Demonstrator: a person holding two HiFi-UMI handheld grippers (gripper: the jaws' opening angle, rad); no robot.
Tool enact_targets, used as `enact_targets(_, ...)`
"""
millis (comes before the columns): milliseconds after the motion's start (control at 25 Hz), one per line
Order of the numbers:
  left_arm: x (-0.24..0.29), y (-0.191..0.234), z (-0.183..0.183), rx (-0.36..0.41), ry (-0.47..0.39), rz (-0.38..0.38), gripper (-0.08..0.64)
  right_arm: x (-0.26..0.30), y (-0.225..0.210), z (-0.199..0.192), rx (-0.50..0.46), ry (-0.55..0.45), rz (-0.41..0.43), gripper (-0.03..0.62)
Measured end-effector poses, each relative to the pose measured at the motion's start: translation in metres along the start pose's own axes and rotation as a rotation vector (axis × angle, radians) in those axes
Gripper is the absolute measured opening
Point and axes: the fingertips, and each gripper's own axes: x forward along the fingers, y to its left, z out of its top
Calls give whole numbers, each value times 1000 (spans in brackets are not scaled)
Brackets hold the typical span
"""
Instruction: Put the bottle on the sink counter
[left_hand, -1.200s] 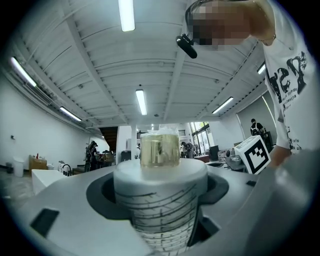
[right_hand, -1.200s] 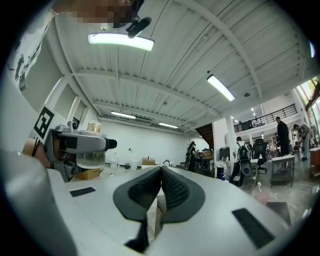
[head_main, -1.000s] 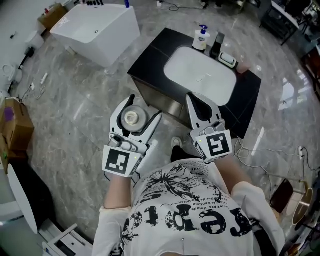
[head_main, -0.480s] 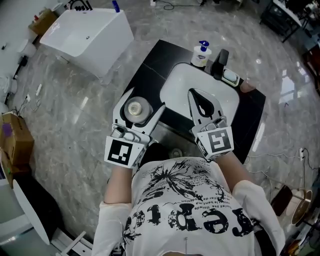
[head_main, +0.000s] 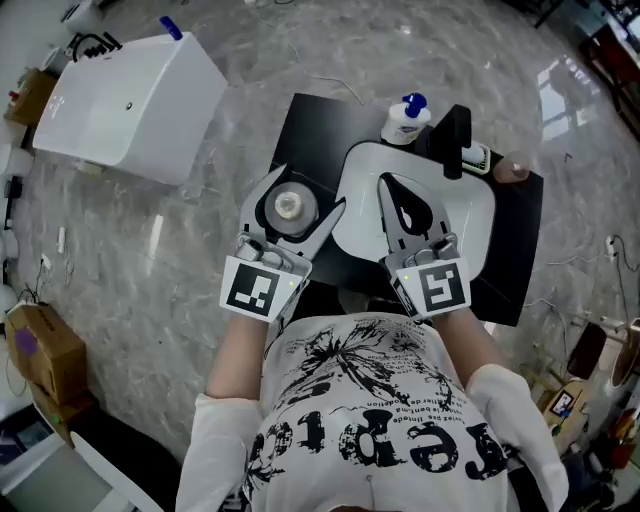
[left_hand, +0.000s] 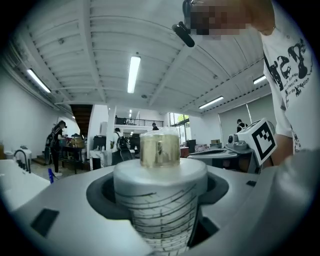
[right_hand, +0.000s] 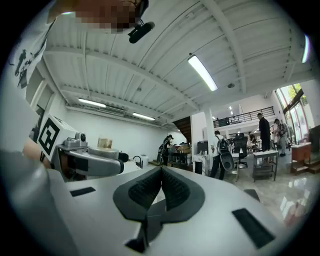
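- Head view: you are gripping the bottle (head_main: 288, 206) with your left gripper (head_main: 293, 214), its jaws spread round the body on both sides.
- You are holding the bottle over the left part of the black counter (head_main: 312, 125), just beside the white basin (head_main: 365, 185); this view is not showing whether its base is touching the counter.
- You are looking down on the bottle's round pale top, so its long axis is running up towards the camera.
- Your right gripper (head_main: 405, 208) is hovering over the basin with its jaws brought together, and a pump bottle (head_main: 404, 119) is standing at the counter's far edge.
- Left gripper view: the jaws are clamping the bottle in their curved dark seats, which are hugging its body on either side.
- The body is showing white with thin dark lines, a broad flat shoulder and a yellowish see-through cap (left_hand: 159, 147).
- The bottle is standing upright in the frame, cap on top.
- Right gripper view: the ridged pads are meeting at the tips with nothing held between them, and your left gripper is showing at the left.
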Motion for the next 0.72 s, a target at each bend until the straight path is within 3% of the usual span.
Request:
enact_targets(160, 33, 41, -37, -36, 44, -122, 347, 45, -11, -25, 31, 37, -110, 15)
enact_targets(400, 80, 84, -100, -34, 78, -291, 347, 97, -26, -71, 17, 89, -199, 15)
enact_targets(720, 138, 116, -196, -42, 228, -387, 347, 139, -55, -135, 28, 175, -283, 15)
